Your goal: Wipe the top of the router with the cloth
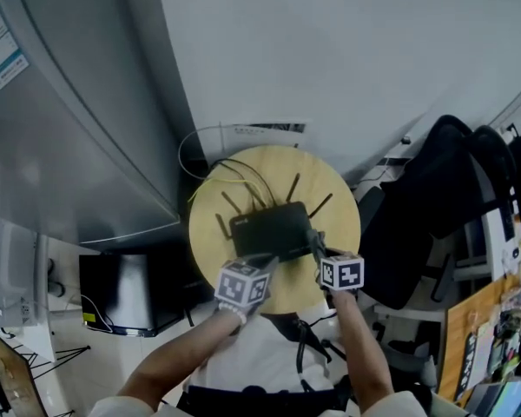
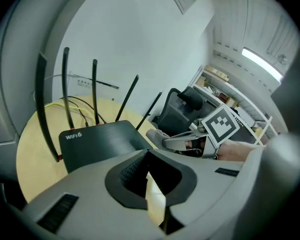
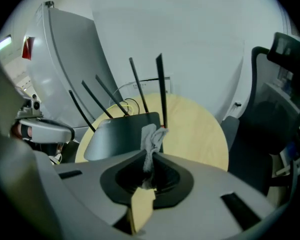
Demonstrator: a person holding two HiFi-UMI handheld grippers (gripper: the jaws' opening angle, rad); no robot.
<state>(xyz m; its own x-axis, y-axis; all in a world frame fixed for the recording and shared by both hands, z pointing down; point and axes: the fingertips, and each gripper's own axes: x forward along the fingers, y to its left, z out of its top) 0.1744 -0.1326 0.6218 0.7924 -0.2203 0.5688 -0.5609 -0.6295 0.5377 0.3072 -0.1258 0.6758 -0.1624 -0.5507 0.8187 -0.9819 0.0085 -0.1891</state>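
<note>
A black router (image 1: 269,230) with several upright antennas lies on a round wooden table (image 1: 340,207). In the right gripper view, my right gripper (image 3: 149,156) is shut on a small grey-white cloth (image 3: 151,139), which sticks up from the jaws just over the router's (image 3: 121,134) near right corner. My left gripper (image 2: 146,156) is shut with nothing in it, at the router's (image 2: 97,140) near edge. In the head view the left gripper (image 1: 262,261) and the right gripper (image 1: 316,246) both sit at the router's front side.
A tall grey cabinet (image 1: 69,102) stands to the left of the table. A black office chair (image 1: 434,207) is close on the right. Yellow and black cables (image 1: 239,174) run off the router's back toward the white wall. A dark box (image 1: 126,292) sits on the floor at the left.
</note>
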